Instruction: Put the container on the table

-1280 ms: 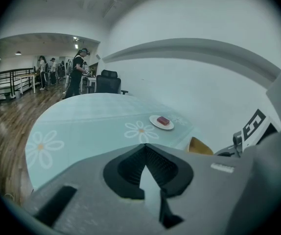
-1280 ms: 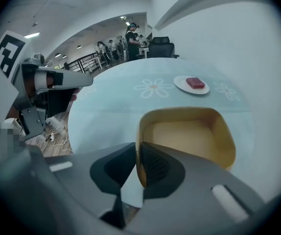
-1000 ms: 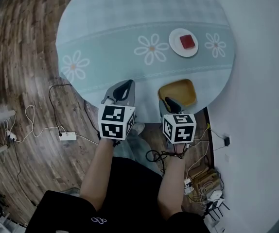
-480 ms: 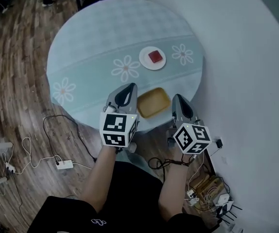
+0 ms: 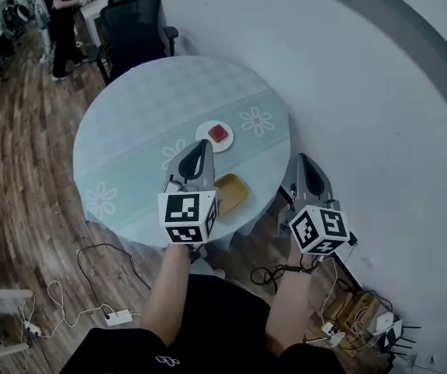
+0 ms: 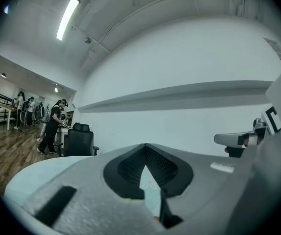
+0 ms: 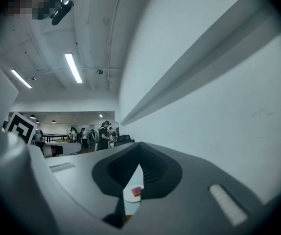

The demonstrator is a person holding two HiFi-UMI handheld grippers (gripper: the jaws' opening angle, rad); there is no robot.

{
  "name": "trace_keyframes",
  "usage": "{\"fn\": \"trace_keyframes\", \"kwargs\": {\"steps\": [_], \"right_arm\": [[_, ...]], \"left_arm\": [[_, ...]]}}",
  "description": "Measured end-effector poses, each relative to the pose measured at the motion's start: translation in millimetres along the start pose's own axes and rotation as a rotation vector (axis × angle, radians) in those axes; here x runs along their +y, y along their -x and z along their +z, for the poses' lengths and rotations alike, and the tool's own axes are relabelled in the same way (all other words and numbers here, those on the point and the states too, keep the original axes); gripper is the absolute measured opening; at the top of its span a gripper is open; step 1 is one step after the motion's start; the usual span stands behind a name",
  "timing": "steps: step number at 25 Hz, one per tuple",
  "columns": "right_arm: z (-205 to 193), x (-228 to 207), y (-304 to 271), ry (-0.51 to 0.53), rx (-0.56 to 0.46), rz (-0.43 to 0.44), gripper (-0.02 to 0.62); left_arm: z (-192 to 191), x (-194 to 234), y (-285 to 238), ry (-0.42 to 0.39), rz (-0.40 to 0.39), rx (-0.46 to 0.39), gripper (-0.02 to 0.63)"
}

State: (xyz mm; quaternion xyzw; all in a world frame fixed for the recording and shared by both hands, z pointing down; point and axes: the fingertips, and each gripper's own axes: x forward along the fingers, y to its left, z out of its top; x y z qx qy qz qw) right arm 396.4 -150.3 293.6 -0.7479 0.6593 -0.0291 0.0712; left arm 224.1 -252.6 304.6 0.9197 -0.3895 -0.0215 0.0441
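Note:
The yellow container (image 5: 230, 194) lies flat on the round table (image 5: 138, 123), near its front edge, with nothing holding it. Behind it stands a white plate (image 5: 217, 135) with a red block (image 5: 219, 133) on it. My left gripper (image 5: 199, 149) hovers shut and empty just left of the container, above the table. Held off the table's right side, by the wall, my right gripper (image 5: 306, 164) is also shut and empty. In the left gripper view the left gripper (image 6: 145, 147) shows its tips together. Through the right gripper (image 7: 139, 147) I see the plate (image 7: 132, 195).
A black office chair (image 5: 135, 22) stands behind the table, and a person (image 5: 58, 14) is at a desk further back. Cables and a power strip (image 5: 119, 315) lie on the wood floor. More cables and plugs (image 5: 356, 312) sit by the white wall (image 5: 379, 131).
The head view has pulled back and tilted up, so the table looks smaller and farther. The right gripper has moved right, away from the container, which stays on the table.

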Motion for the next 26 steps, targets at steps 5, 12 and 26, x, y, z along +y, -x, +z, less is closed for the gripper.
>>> {"fn": "trace_keyframes", "kwargs": {"steps": [5,12,26], "right_arm": [[12.7,-12.2,7.7,0.006,-0.021,0.008,0.009],[14.5,-9.3,3.5,0.018,-0.022,0.032,0.009],[15.3,-20.0,-3.2,0.049,-0.015,0.042,0.009]], "left_arm": [[16.0,-24.8,-5.1,-0.031,-0.027,-0.019,0.002],[22.9,-22.4,-4.5,-0.056,-0.007,-0.016,0.002],[18.1,-37.9,-23.4,-0.071,-0.039,0.002,0.002]]}}
